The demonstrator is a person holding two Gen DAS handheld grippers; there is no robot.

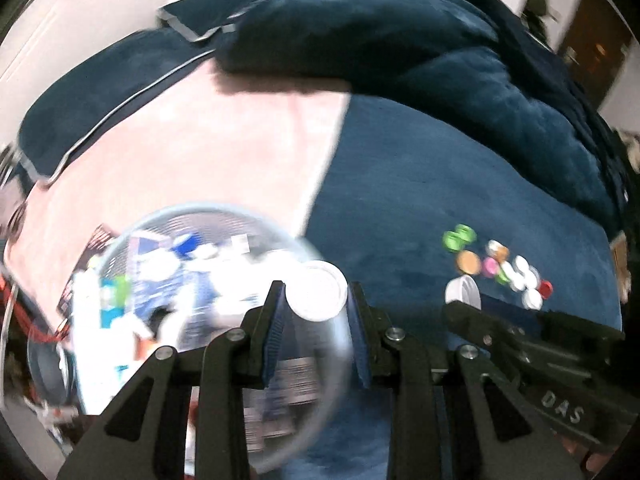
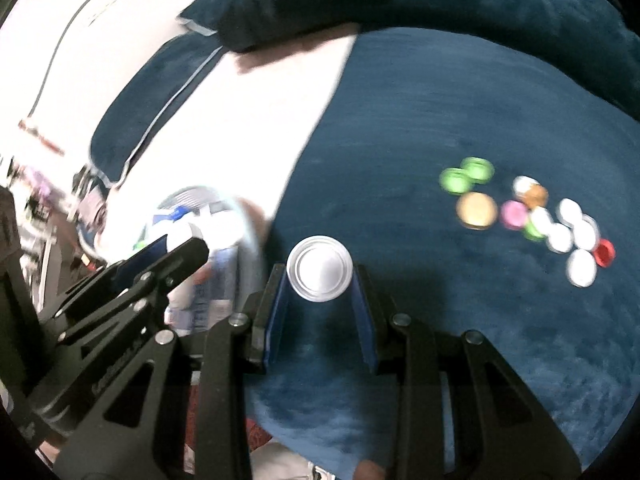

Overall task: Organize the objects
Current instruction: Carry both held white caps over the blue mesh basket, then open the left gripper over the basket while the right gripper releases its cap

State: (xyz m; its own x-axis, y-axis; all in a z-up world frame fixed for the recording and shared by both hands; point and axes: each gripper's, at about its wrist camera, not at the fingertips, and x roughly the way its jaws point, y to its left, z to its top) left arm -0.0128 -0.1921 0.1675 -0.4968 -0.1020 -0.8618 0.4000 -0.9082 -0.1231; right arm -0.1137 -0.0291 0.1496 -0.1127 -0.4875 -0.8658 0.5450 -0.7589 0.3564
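Your left gripper [image 1: 316, 300] is clenched on a white cap [image 1: 318, 291], held above the bed [image 1: 400, 208] over the rim of a clear bowl [image 1: 192, 240]. The bowl lies at the bed's near left edge, where the blue blanket [image 1: 420, 184] meets the pink sheet [image 1: 200, 152]; its contents are too blurred to tell. Your right gripper [image 2: 320, 276] is clenched on a second, silvery-white cap [image 2: 320, 268], held over the blanket just right of the bowl [image 2: 208, 216]. A cluster of loose caps [image 2: 532, 212] lies on the blanket toward the bed's right edge, well apart from both grippers: two green, one tan, one pink, one red, several white. A dark blue duvet [image 1: 380, 40] is bunched along the far edge
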